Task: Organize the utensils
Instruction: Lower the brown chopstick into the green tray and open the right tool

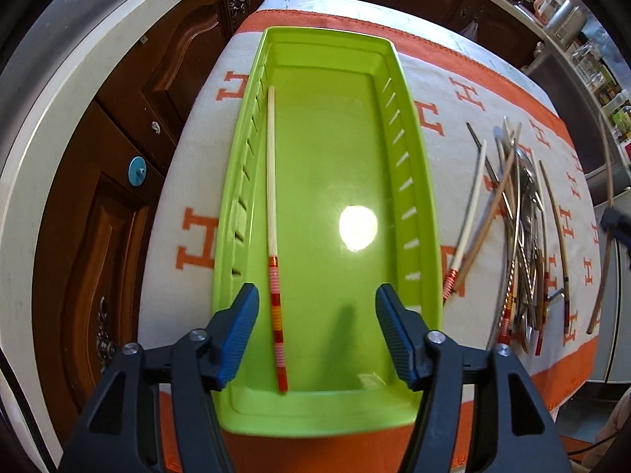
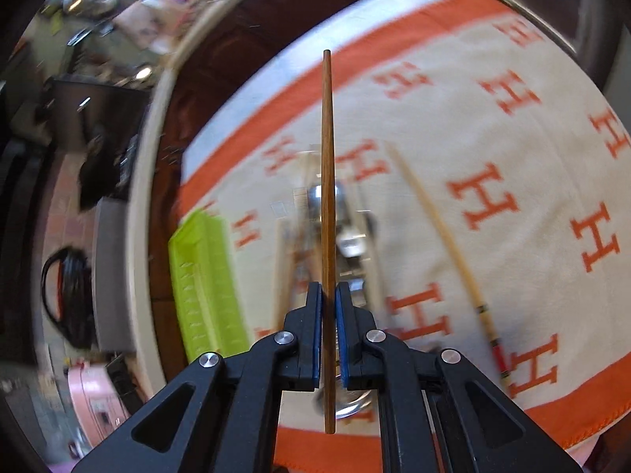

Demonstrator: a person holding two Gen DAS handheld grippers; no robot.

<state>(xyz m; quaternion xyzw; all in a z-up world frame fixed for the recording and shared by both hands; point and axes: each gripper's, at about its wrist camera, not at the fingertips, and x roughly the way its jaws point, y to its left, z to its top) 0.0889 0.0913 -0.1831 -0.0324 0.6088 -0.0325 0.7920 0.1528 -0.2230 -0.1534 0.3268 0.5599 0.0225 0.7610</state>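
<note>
A lime green tray (image 1: 424, 213) lies on the orange and white cloth. One white chopstick with a red and orange banded end (image 1: 272, 205) lies inside along its left wall. My left gripper (image 1: 317, 339) is open and empty over the tray's near end. A heap of chopsticks and metal spoons (image 1: 520, 228) lies on the cloth right of the tray. My right gripper (image 2: 329, 299) is shut on a brown wooden chopstick (image 2: 327, 181), held above the blurred heap (image 2: 335, 228). The tray shows at the left in the right wrist view (image 2: 201, 276).
A light chopstick with a banded end (image 2: 445, 244) lies apart on the cloth to the right of the heap. Dark wooden cabinets (image 1: 130, 126) stand past the table's left edge. A cluttered counter (image 1: 568, 15) is at the far right.
</note>
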